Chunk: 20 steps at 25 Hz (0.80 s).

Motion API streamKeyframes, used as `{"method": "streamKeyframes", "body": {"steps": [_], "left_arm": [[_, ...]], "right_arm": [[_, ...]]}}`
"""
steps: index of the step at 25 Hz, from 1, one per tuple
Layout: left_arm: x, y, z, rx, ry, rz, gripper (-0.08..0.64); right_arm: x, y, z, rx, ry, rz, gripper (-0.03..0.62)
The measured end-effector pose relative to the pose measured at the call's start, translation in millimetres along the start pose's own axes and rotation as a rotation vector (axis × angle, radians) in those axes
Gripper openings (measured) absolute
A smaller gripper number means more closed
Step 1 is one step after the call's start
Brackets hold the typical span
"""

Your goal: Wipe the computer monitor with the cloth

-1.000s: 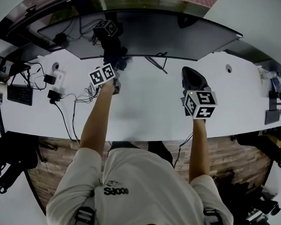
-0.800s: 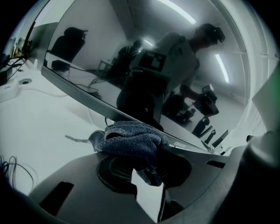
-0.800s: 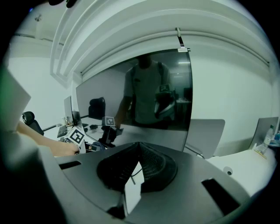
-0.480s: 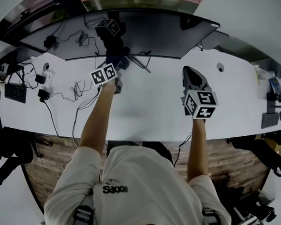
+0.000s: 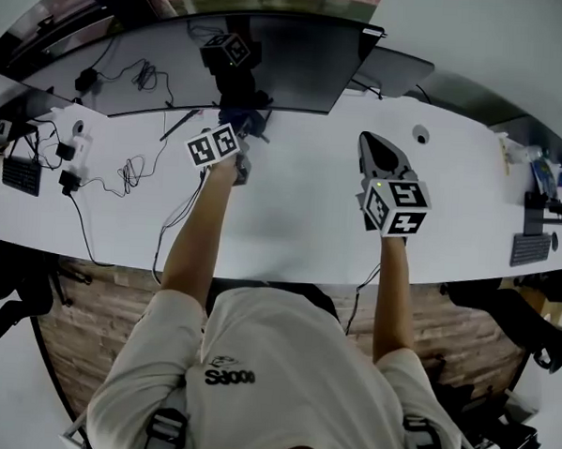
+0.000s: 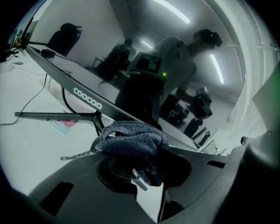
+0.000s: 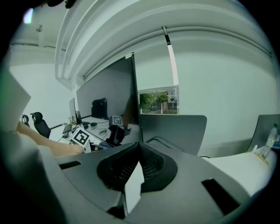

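The wide dark monitor [image 5: 290, 60] stands at the back of the white desk [image 5: 291, 219]. My left gripper [image 5: 241, 132] is shut on a dark grey-blue cloth [image 5: 249, 121] at the monitor's lower edge, near its stand. In the left gripper view the bunched cloth [image 6: 131, 139] sits in my left gripper [image 6: 136, 152] against the bottom bezel, and the glossy monitor [image 6: 183, 65] shows reflections. My right gripper [image 5: 377, 151] hovers over the desk to the right, shut and empty. Its view shows my right gripper [image 7: 139, 146] and the monitor [image 7: 109, 89] seen edge-on.
Cables and adapters [image 5: 96, 167] lie on the desk's left part, with a keyboard [image 5: 21, 172] at the far left. A thin monitor stand leg [image 6: 57, 115] runs along the desk. Bottles [image 5: 547, 172] stand far right. A grey partition [image 7: 175, 131] rises behind the desk.
The head view has swung, so the monitor and desk items sit further left in it. The left gripper with the cloth now stands further right along the monitor's lower edge. The right gripper has barely moved.
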<state>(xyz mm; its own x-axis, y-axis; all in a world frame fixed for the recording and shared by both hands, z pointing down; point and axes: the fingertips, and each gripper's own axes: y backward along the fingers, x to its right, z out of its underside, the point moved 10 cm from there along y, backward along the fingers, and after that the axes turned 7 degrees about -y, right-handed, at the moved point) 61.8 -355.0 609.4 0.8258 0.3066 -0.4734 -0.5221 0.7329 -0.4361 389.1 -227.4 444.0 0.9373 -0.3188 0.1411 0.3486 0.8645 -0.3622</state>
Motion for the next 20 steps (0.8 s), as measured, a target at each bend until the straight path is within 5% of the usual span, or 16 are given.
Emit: {"method": "streamKeyframes", "body": {"steps": [12,20], "left_arm": [[75,-43,22,-0.035,-0.024,0.108,0.115],[114,-67,39,-0.013,-0.01,0.136,0.115]], "right_arm": [[33,-2,11,0.006,-0.065,0.002,0.0],[52,4,6,0.019,-0.013,-0.019,0.0]]}}
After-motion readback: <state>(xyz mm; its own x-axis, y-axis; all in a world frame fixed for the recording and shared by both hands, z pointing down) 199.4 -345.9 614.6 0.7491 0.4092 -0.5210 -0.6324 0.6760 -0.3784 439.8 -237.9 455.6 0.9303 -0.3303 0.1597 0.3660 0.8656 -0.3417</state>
